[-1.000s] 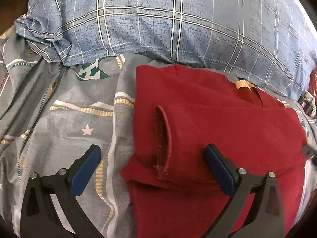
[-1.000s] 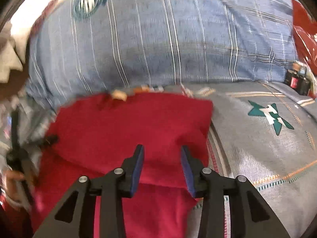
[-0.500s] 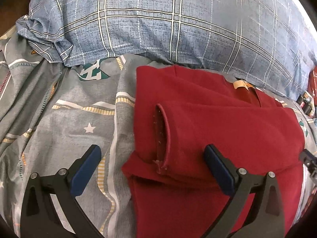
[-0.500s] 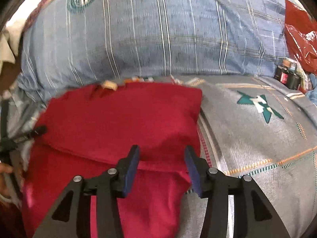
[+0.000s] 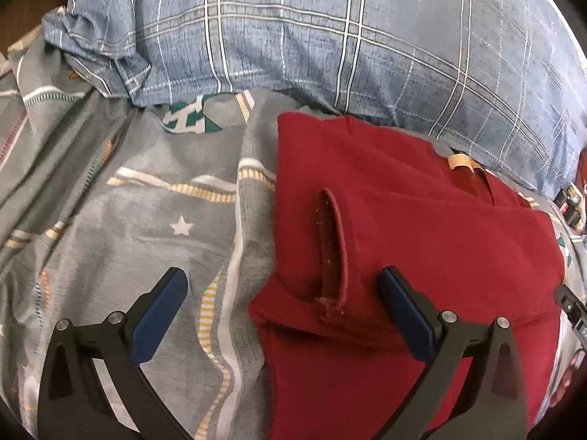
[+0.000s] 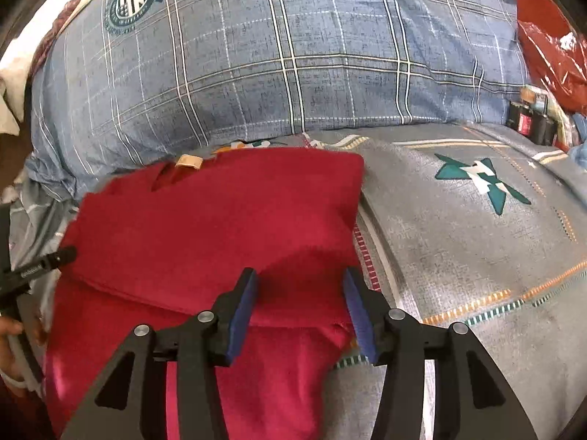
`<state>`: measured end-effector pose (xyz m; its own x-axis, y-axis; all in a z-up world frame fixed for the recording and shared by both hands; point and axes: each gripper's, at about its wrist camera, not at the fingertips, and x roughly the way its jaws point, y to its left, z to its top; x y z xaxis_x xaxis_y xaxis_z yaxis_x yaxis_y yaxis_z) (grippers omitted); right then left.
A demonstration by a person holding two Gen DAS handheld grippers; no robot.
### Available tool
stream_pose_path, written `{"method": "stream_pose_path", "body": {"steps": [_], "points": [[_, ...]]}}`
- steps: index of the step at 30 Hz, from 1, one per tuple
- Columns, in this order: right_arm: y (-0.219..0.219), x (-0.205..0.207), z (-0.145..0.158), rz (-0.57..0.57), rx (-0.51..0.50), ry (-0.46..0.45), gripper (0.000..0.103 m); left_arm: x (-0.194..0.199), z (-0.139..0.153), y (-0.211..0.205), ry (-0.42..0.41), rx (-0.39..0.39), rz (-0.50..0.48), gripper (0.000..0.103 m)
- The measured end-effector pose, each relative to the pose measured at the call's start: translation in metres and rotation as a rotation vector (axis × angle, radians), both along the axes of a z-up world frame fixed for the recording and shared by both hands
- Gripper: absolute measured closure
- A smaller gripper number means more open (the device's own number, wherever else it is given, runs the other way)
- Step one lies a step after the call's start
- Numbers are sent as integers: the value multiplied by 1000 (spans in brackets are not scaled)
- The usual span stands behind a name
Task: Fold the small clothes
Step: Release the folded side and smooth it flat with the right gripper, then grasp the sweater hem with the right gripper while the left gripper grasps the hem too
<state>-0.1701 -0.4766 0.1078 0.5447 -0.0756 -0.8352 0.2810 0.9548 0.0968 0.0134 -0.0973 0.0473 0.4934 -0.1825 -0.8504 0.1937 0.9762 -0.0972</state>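
Note:
A red shirt (image 5: 422,249) lies partly folded on the grey patterned bedsheet (image 5: 146,220), collar tag toward the pillow. A sleeve (image 5: 334,249) is folded onto its body. My left gripper (image 5: 282,315) is wide open over the shirt's left edge, one finger above the sheet, the other above the shirt, holding nothing. In the right wrist view the shirt (image 6: 220,227) fills the left centre. My right gripper (image 6: 299,311) is open above its right folded edge, holding nothing. The left gripper's tip (image 6: 47,262) shows at the far left.
A large blue plaid pillow (image 5: 330,36) lies right behind the shirt and also shows in the right wrist view (image 6: 256,55). A red plastic bag (image 6: 546,44) and small dark items (image 6: 528,121) sit at the far right. Bedsheet (image 6: 477,238) lies to the right.
My right gripper has opened wider and drawn back a little from the shirt's right edge. My left gripper has stayed open and barely moved.

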Motion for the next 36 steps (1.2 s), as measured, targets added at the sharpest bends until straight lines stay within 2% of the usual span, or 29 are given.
{"method": "stream_pose_path", "body": {"steps": [2, 5, 8, 10, 12, 16, 22, 27, 36], "points": [[3, 1, 1, 9, -24, 7, 53, -2, 1, 0, -5, 2, 0, 0], [3, -7, 9, 8, 17, -17, 53, -9, 9, -1, -20, 13, -18, 0], [8, -20, 23, 8, 29, -29, 42, -26, 19, 2, -36, 3, -46, 0], [13, -35, 36, 3, 42, -46, 39, -39, 26, 5, -45, 5, -66, 0], [19, -55, 45, 13, 99, -65, 36, -56, 34, 9, -65, 16, -87, 0], [28, -91, 53, 39, 152, -43, 33, -87, 49, 19, -101, 48, -100, 0], [43, -135, 50, 48, 167, -18, 29, -125, 58, 33, -100, -9, -79, 0], [61, -142, 42, 81, 168, 8, 29, -154, 55, 32, -113, 30, -100, 0], [76, -151, 32, 88, 157, 46, 28, -178, 43, 45, -88, 33, -88, 0]]}}
